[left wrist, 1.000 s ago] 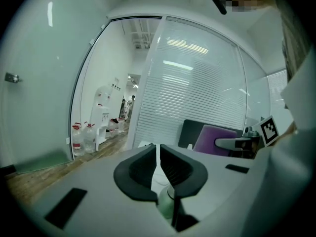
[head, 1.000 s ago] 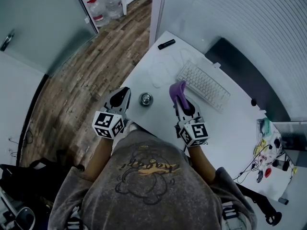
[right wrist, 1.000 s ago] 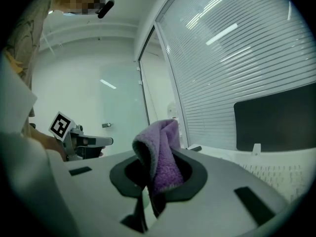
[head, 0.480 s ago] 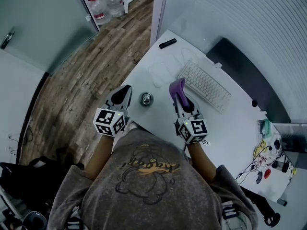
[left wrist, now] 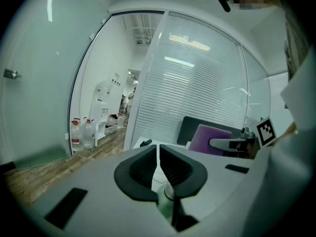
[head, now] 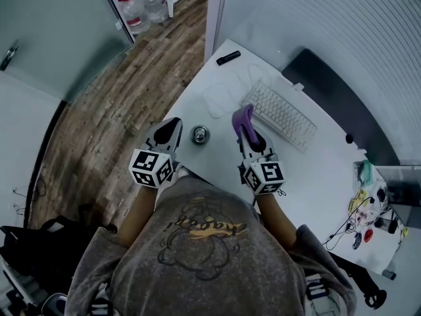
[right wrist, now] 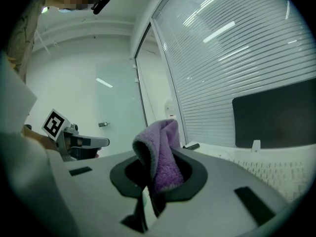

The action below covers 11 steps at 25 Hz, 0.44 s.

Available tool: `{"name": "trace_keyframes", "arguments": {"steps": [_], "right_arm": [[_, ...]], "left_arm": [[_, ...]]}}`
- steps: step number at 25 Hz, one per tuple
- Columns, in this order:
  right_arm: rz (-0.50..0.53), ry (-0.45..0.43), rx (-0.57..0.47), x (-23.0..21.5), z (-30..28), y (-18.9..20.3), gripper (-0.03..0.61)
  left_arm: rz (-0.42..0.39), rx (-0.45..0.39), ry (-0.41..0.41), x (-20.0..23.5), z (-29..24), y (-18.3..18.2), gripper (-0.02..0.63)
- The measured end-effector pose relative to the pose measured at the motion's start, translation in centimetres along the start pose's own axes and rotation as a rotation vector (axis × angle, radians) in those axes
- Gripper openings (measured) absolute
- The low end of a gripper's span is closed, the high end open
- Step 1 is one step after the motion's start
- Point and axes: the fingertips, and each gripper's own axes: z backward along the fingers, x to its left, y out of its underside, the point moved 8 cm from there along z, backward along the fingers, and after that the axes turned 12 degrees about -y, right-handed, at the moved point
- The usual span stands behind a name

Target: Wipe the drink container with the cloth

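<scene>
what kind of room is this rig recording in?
Most likely an office: a white desk with a keyboard, a wall of slatted blinds behind it, and large water jugs standing on the wood floor.

We hold both grippers out front, forearms bent, well apart. Left gripper (head: pixel 172 124) sits at the left edge of the tabletop (head: pixel 316 170), jaws together with nothing between them, tilted slightly down. Right gripper (head: pixel 247 131) sits over the near edge, jaws clamped on the purple cloth (head: pixel 241 118), which sticks up past the tips.
</scene>
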Motion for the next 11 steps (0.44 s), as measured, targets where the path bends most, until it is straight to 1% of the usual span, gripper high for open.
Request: {"name": "trace_keyframes", "arguments": {"steps": [11], "right_arm": [[0.021,-0.029,0.019,0.49,-0.33,-0.13,0.051]], "left_arm": [[-0.013,0.002,0.015,-0.30,-0.01,-0.36,0.032]]}}
